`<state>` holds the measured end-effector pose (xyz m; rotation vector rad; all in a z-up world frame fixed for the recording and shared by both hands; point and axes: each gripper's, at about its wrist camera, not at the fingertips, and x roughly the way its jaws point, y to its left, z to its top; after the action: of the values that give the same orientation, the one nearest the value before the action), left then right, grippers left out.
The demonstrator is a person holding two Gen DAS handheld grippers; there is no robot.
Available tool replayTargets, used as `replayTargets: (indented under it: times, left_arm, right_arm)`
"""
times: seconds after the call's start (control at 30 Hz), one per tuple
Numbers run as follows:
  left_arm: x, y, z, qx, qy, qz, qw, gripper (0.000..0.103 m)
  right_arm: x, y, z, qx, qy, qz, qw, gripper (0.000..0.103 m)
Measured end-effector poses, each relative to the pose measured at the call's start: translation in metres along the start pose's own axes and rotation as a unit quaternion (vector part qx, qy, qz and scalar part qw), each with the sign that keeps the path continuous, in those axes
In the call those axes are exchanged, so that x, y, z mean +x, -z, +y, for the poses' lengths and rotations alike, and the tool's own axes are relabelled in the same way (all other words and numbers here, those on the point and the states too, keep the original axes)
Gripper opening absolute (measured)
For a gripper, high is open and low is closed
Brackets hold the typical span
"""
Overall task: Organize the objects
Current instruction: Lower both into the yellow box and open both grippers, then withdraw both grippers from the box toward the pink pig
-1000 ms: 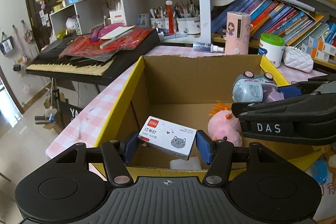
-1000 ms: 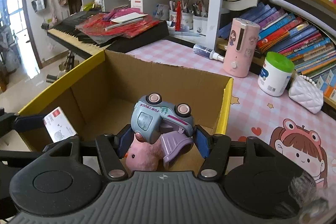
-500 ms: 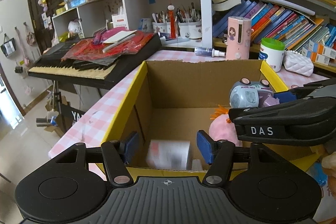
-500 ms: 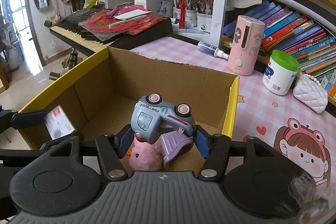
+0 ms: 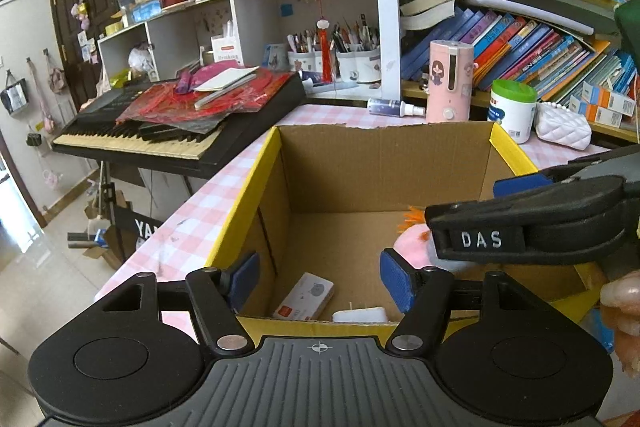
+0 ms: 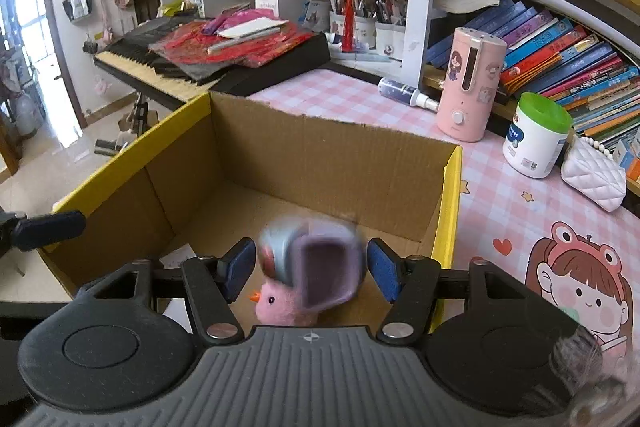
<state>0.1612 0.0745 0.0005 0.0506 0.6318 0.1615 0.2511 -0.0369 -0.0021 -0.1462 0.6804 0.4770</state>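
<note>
Fingers [image 6: 382, 269] of the right gripper [image 6: 311, 267] loose beside the blurred toy car [image 6: 316, 263], above the pink chick [image 6: 280, 305] in the cardboard box [image 6: 320, 155]; left gripper [image 5: 320, 281] just widened, empty, staple box [image 5: 306, 297] on the floor below: risk of bouncing off the soft chick, landing upturned.

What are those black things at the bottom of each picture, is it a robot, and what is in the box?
No robot: a person holds a clamp tool in each hand, and a camera on each looks forward past its two blue-padded fingers. One picture comes from the left gripper, the other from the right gripper. Both hang over a cardboard box on a table with a pink checked cloth. The left jaws have just been opening and hold nothing; a small white box lies on the floor below. Between the right jaws a toy car is blurred, clear of the pads, seemingly dropping onto a pink plush chick.
</note>
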Motion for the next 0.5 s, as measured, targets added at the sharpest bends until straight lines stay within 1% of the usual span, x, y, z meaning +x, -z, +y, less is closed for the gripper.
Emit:
replayTargets:
  times: [0.17, 0.3, 0.4, 0.5]
  left_arm:
    - [-0.008, 0.002, 0.004, -0.003, 0.005, -0.008, 0.9999, 0.068]
    - [-0.019, 0.004, 0.011, -0.012, 0.003, -0.022, 0.9997, 0.068]
    - [-0.028, 0.006, 0.017, -0.019, 0.0, -0.032, 0.9993, 0.072]
    - [-0.036, 0.009, 0.024, -0.028, -0.002, -0.036, 0.999, 0.072]
  right_arm:
    - [-0.012, 0.001, 0.005, 0.004, 0.018, -0.016, 1.0, 0.061]
    - [-0.027, 0.0, 0.011, 0.006, 0.032, -0.039, 0.999, 0.061]
    - [-0.039, 0.002, 0.017, 0.01, 0.045, -0.055, 0.997, 0.061]
    - [-0.051, 0.007, 0.026, 0.01, 0.058, -0.064, 0.996, 0.061]
